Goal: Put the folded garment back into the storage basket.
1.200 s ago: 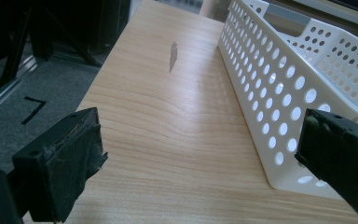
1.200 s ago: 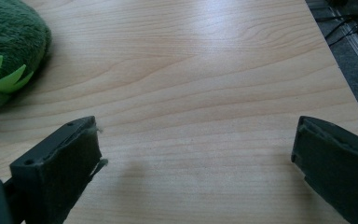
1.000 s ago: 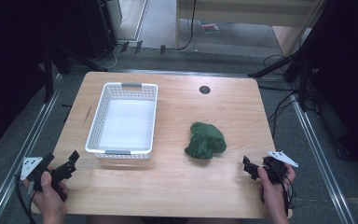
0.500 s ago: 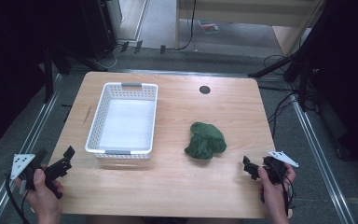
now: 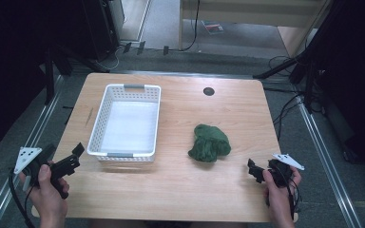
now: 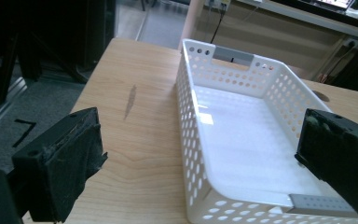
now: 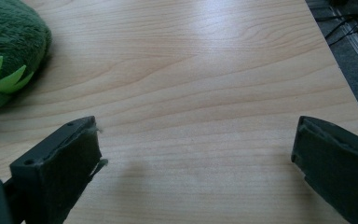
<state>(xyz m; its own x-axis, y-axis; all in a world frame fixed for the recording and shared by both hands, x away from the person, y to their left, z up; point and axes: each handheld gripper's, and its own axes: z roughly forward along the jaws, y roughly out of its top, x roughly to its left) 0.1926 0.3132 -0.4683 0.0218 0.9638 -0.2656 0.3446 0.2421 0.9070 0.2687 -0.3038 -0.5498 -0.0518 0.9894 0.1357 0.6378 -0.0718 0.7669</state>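
Both claws are open and hold nothing. At the near left corner of the light wooden counter (image 5: pixel 180 185), the left claw (image 5: pixel 76 154) is held by the person's left hand (image 5: pixel 47 190), and its jaws point toward the white perforated plastic basket (image 5: pixel 123 121). In the left gripper view the two black jaws stand wide apart, and the basket lies between and beyond them, with its near grey handle strip (image 6: pixel 324 205) just in front of the right jaw. The basket has round holes in its walls, a smooth white bottom and nothing inside. A thin dark mark (image 6: pixel 131 100) is on the wood just beside the basket's left wall. The right claw (image 5: pixel 253 169) is held by the person's right hand (image 5: pixel 278 190) near the front right edge of the counter, low over the wood. In the right gripper view its jaws are also wide apart, with bare wood between them, and some fluff sticks to the pad of the left jaw. The green plush toy (image 5: pixel 209 142) lies on the counter between the basket and the right claw, apart from both, and it touches neither. In the right gripper view the toy (image 7: pixel 9 46) is at the upper left corner and shows a lighter green felt piece with pointed tips (image 7: pixel 2 74). A small round dark hole (image 5: pixel 208 91) is in the counter near the far edge.
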